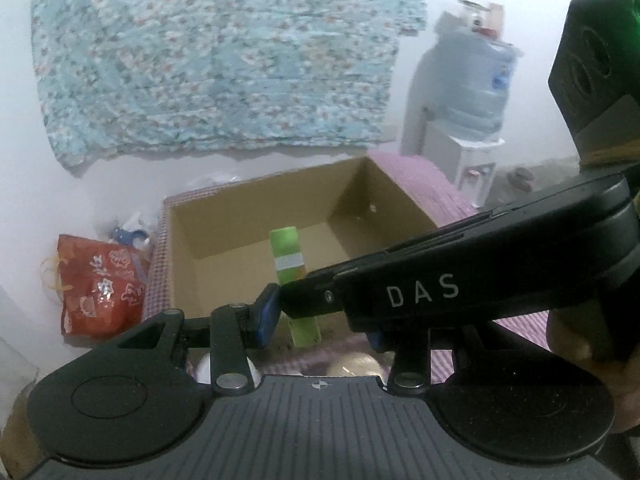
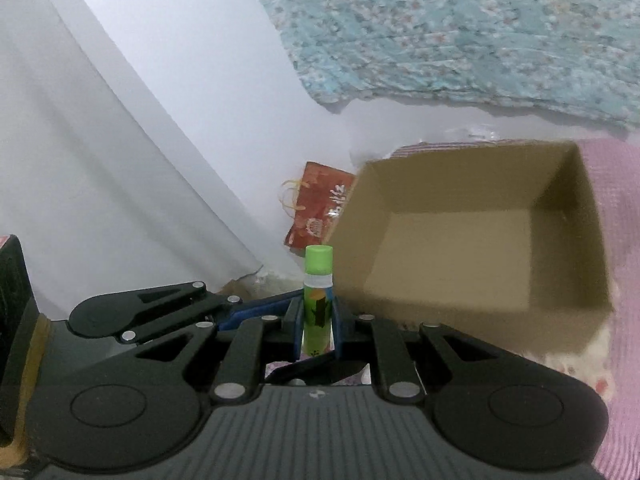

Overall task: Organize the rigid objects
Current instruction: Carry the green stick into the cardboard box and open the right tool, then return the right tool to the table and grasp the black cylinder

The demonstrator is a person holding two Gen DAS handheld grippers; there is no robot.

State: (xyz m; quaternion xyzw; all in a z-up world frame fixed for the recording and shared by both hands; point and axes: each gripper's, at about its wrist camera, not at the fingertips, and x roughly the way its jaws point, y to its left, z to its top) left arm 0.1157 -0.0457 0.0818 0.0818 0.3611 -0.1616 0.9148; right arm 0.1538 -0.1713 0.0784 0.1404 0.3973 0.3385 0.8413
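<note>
A green tube [image 2: 317, 304] with a green cap stands upright in my right gripper [image 2: 318, 312], which is shut on its lower body. In the left wrist view the right gripper [image 1: 292, 292] reaches in from the right and pinches the green tube [image 1: 288, 256] in front of an open cardboard box [image 1: 256, 184]. My left gripper [image 1: 320, 328] has its blue pads [image 1: 266, 316] apart on either side of the tube's bottom end, with a gap showing. The cardboard box [image 2: 440, 184] is empty inside and sits to the right of the tube.
The box rests on a pink checked cloth [image 1: 436, 184]. A red gift bag [image 1: 100, 284] lies against the white wall on the left. A water dispenser with a blue jug [image 1: 468, 92] stands at the back right. A floral cloth [image 1: 220, 52] hangs on the wall.
</note>
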